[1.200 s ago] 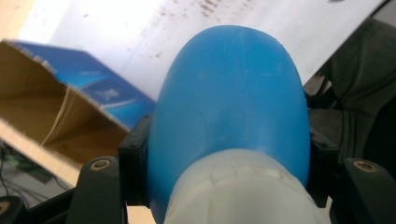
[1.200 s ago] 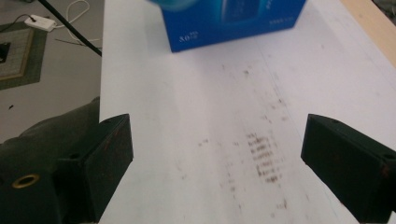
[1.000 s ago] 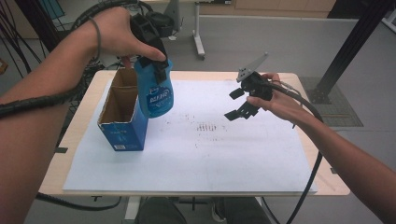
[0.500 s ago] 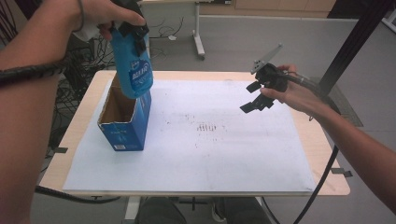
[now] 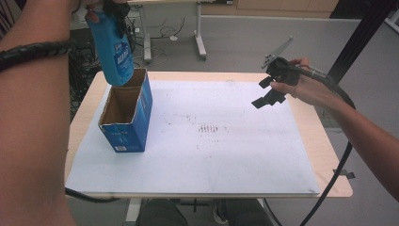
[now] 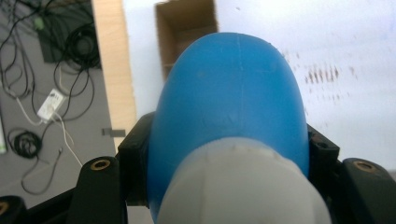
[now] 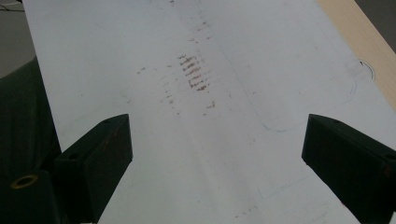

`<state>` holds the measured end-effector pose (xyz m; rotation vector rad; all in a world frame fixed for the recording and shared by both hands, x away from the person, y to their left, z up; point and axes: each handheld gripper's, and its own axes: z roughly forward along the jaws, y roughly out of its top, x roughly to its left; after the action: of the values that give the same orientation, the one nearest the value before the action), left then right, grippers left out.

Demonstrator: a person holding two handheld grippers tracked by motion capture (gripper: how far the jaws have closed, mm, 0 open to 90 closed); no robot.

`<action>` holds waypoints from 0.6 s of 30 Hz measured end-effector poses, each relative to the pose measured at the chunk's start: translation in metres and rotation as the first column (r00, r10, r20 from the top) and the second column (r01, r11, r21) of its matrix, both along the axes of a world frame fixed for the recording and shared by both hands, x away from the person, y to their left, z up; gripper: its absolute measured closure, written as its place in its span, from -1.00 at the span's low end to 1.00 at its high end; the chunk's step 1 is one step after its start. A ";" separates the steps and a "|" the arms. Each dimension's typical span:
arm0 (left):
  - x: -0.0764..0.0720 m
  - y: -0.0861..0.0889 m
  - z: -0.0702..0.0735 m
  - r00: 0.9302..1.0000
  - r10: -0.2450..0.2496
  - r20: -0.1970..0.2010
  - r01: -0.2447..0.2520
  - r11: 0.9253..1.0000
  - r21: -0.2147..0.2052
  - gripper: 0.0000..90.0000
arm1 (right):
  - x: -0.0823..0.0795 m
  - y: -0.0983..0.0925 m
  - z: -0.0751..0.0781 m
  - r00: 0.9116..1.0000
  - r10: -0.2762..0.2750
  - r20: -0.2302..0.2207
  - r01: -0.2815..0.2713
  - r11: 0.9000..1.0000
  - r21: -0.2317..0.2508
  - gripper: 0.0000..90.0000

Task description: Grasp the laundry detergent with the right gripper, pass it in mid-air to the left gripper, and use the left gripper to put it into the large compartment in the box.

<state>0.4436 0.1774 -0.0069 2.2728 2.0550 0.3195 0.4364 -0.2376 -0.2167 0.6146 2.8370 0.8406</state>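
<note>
A blue bottle [image 5: 113, 49] with a white cap hangs high over the far end of an open blue carton [image 5: 127, 113] at the table's left. My left gripper [image 5: 113, 9] is shut on the bottle near its top. In the left gripper view the bottle [image 6: 233, 102] sits between the two black jaws, its white cap [image 6: 243, 186] nearest the camera, with the carton's brown inside [image 6: 187, 28] below. My right gripper [image 5: 267, 90] is held above the table's far right, open and holding nothing. In the right gripper view its gripper [image 7: 217, 140] looks down on the white sheet.
A white sheet [image 5: 226, 146] with brown smudges [image 5: 209, 128] covers most of the wooden table [image 5: 324, 150]. Cables trail from both grippers. Cables and a white adapter [image 6: 51, 105] lie on the floor left of the table. A table leg base [image 5: 200, 44] stands behind.
My left gripper has lifted the blue bottle up and to the left, from beside the carton to above its far end. My right gripper has risen and drawn back to the right.
</note>
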 end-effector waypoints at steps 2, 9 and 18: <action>0.002 0.006 0.000 0.999 0.039 0.003 -0.039 0.999 -0.006 -0.17 | 0.000 0.000 0.000 1.000 0.001 0.002 -0.001 1.000 0.000 -0.81; 0.006 0.019 -0.007 0.994 0.106 0.011 -0.106 0.994 -0.027 -0.17 | 0.001 0.000 -0.002 1.000 0.005 -0.003 -0.005 1.000 -0.017 -0.81; 0.009 0.036 -0.019 0.983 0.181 0.013 -0.181 0.983 -0.038 -0.17 | 0.002 0.004 -0.002 1.000 0.012 0.004 -0.012 1.000 -0.027 -0.81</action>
<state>0.4526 0.2135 -0.0264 2.0597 2.2445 0.3056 0.4382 -0.2334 -0.2189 0.5919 2.8465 0.8028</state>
